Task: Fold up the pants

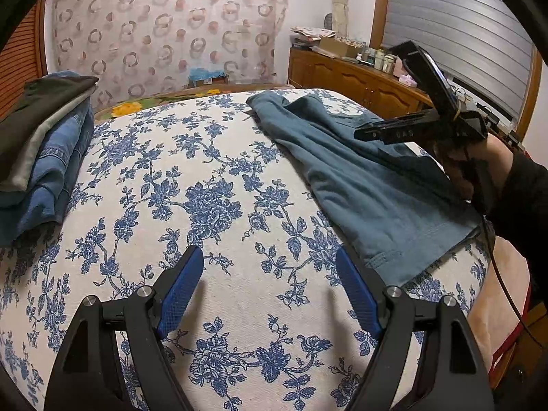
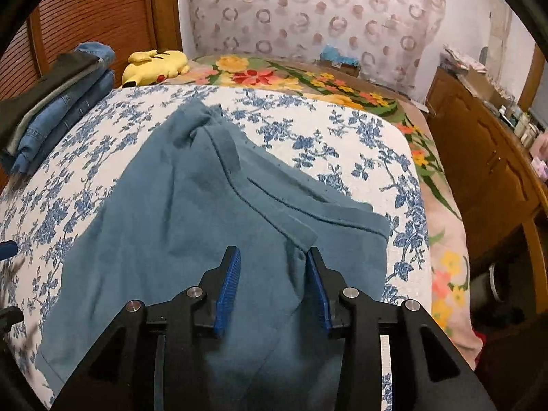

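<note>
1. Right gripper (image 2: 272, 267): jaws parted, pads off the cloth, poised over the teal pants (image 2: 178, 212).
2. Left gripper (image 1: 270, 267): jaws wide, empty, above the floral sheet (image 1: 212, 144).
3. Pants lie rumpled and part-doubled; squaring and final folds likely remain.
4. Folded stack (image 1: 44, 144) sits at the sheet's far-left edge.

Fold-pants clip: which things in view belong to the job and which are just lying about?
Belongs to the job:
- teal pants, spread on the floral bedspread
- right tongs, open over the pants
- left tongs, open over bare bedspread

Just lying about:
- stack of folded clothes
- yellow plush toy
- wooden dresser with clutter
</note>
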`<action>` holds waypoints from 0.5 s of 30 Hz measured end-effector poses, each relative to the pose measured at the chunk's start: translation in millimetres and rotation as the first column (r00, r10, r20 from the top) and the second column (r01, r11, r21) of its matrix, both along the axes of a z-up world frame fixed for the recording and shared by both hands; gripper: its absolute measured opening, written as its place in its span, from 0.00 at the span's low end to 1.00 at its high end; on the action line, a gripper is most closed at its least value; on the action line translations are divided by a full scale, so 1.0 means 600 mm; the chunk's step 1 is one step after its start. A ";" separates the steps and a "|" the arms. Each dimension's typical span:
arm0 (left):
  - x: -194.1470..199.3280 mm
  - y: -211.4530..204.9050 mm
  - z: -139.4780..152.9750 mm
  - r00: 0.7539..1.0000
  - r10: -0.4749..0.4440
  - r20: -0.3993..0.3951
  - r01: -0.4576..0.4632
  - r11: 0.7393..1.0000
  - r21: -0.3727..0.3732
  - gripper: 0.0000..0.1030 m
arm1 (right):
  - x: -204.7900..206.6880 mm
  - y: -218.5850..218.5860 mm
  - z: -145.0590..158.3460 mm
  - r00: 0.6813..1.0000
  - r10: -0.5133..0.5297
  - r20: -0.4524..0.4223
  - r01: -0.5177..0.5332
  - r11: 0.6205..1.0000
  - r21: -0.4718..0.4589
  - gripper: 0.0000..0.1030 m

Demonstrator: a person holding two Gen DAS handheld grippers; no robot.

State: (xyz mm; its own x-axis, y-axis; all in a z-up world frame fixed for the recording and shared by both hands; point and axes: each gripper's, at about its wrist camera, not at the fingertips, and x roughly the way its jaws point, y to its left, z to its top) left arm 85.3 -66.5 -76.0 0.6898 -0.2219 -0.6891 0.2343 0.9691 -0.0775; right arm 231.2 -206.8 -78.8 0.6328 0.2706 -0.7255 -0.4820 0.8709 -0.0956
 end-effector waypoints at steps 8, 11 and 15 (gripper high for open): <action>-0.001 -0.001 0.000 1.000 -0.005 0.000 0.005 1.000 0.004 0.78 | -0.002 -0.021 0.045 0.998 -0.017 0.069 0.012 0.997 0.073 0.03; -0.001 -0.004 0.001 1.000 -0.006 -0.001 0.006 1.000 0.005 0.78 | -0.001 -0.028 0.058 0.993 -0.051 0.105 0.044 0.997 0.063 0.03; -0.004 -0.004 0.004 1.000 -0.010 0.002 0.010 1.000 0.006 0.78 | 0.011 -0.031 0.054 0.985 -0.107 0.137 0.108 0.994 0.004 0.03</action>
